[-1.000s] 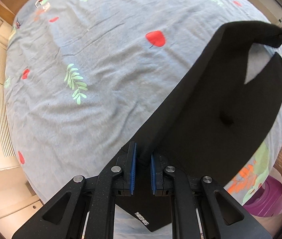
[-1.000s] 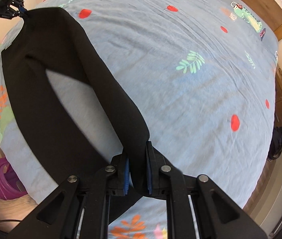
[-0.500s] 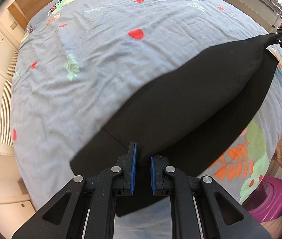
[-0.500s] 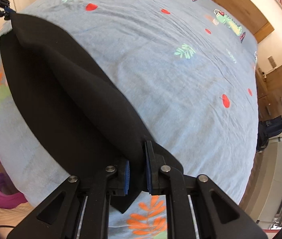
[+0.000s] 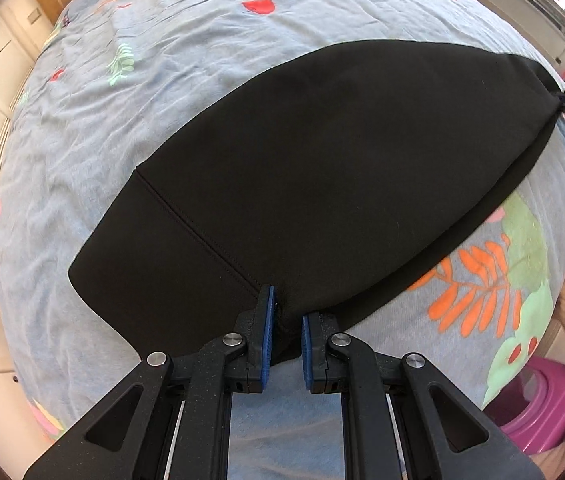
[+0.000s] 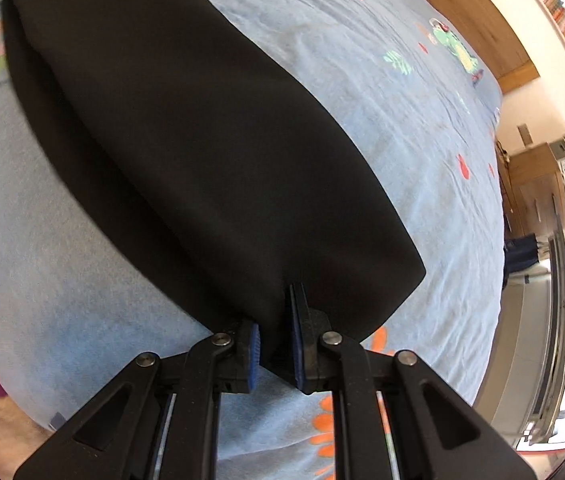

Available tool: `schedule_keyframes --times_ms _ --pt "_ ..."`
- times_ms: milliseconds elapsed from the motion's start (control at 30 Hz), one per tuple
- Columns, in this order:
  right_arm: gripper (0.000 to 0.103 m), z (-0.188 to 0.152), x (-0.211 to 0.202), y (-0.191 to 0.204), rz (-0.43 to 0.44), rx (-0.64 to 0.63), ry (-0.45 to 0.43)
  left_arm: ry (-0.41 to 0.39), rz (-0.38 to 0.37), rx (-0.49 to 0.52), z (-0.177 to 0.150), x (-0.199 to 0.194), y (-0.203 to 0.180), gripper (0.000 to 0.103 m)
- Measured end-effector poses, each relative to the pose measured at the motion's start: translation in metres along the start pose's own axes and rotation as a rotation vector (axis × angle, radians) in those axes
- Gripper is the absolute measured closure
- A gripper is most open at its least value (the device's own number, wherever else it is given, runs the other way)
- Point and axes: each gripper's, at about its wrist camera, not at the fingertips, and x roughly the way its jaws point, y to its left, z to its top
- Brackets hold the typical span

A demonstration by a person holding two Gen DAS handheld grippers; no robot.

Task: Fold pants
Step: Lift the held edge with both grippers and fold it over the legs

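Both grippers, left gripper [image 5: 282,320] and right gripper [image 6: 276,326], pinch opposite ends of black pants [image 5: 322,168] stretched between.

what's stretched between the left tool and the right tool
The black pants, folded leg over leg: the left tool and right tool each pinch one end. The left wrist view shows the whole span over the bedsheet.

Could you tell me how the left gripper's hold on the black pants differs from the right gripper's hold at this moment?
The left gripper grips the pants beside a stitched seam; near the right gripper no seam shows.
In the left wrist view the fabric spreads to both sides of the left gripper; in the right wrist view it stretches up and left from the right gripper, ending at a rounded corner on its right.
Both are shut on the near edge, over the blue bedsheet.
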Motion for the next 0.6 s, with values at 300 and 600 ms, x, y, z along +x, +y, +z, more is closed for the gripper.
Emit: schedule_keyframes --times_ms 300,600 --pt "0.103 -0.009 0.005 0.011 0.005 -0.122 0.040 0.062 0.026 0.021 0.004 0.023 -0.010 0.093" --pt "0.103 -0.013 0.011 0.022 -0.033 -0.157 0.060 0.054 0.053 0.030 0.003 0.022 -0.015 0.090"
